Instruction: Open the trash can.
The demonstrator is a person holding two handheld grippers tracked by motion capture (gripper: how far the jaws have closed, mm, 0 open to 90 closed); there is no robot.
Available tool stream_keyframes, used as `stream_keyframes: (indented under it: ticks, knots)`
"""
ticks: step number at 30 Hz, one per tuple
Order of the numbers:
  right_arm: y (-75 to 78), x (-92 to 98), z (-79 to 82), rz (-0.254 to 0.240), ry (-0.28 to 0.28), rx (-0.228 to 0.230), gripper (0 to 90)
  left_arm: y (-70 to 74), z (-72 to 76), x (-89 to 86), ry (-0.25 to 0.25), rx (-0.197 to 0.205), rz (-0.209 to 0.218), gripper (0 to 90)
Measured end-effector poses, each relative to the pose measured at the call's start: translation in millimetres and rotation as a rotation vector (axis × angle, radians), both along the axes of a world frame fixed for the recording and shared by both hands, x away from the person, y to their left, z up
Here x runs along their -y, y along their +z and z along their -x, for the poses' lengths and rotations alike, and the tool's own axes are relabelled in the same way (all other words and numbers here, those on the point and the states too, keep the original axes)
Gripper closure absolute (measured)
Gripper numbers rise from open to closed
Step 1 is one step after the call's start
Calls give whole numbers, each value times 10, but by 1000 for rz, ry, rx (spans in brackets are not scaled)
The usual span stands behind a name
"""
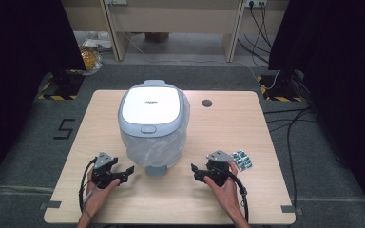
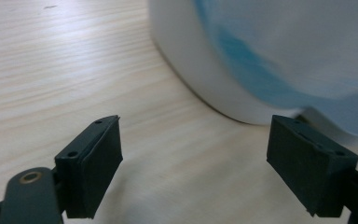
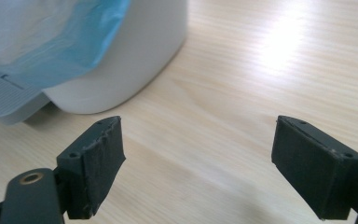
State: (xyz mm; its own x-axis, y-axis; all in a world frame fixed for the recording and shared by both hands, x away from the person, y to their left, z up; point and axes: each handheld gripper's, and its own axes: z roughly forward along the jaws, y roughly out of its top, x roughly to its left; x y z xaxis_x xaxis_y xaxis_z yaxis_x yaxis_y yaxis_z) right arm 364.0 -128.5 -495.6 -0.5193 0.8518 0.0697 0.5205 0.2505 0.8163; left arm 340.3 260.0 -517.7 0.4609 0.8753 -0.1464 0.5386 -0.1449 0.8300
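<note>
High view shows us holding our left gripper [image 1: 129, 172] and right gripper [image 1: 196, 171], both with jaws spread wide and holding nothing, low on either side of the pedal bin [image 1: 153, 121] at mid-table [image 1: 247, 199].

The pale wooden surface [image 1: 247, 123] had rounded corners and a small round hole [image 1: 206, 103] near its far edge. A white bin [image 1: 153, 124] lined with a bag stood on it, and a foil pack, perhaps pills [image 1: 243, 160], lay near its right side.
</note>
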Motion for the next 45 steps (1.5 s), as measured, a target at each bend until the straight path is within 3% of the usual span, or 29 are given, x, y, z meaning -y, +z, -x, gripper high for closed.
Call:
stream_keyframes:
  ticks: [5,6,10,12,14,17,18,20,26,27,30,34,45]
  knots:
    - [57,197,26,15,-30,29,163,13,183,108,-43,16,9,170]
    - [64,239,32,14,-38,29,163,10,247,173,-73,18,7,168]
    - [70,364,53,17,-64,30,162,-33,282,266,-119,-9,9,158]
    - [63,437,76,13,-69,29,162,-31,288,308,-131,-9,-28,156]
    - [32,508,137,19,-72,22,162,-44,288,351,-144,-50,-63,155]
    - [0,547,181,27,-69,11,162,-48,300,391,-158,-54,-102,157]
    - [-14,560,196,29,-69,10,162,-53,311,431,-174,-56,-143,157]
    - [-58,613,264,38,-65,5,163,-64,323,485,-196,-61,-178,154]
    - [-69,699,365,50,-72,12,164,-58,341,492,-197,-55,-167,188]
    - [-78,735,396,47,-72,14,165,-48,370,521,-208,-46,-132,189]
    - [-90,765,419,51,-78,11,166,-43,401,577,-231,-37,-109,191]
    - [-133,801,449,50,-80,-3,168,-26,436,761,-294,-11,-116,193]
    - [-188,782,460,70,-68,-22,171,118,360,976,-349,47,-123,192]
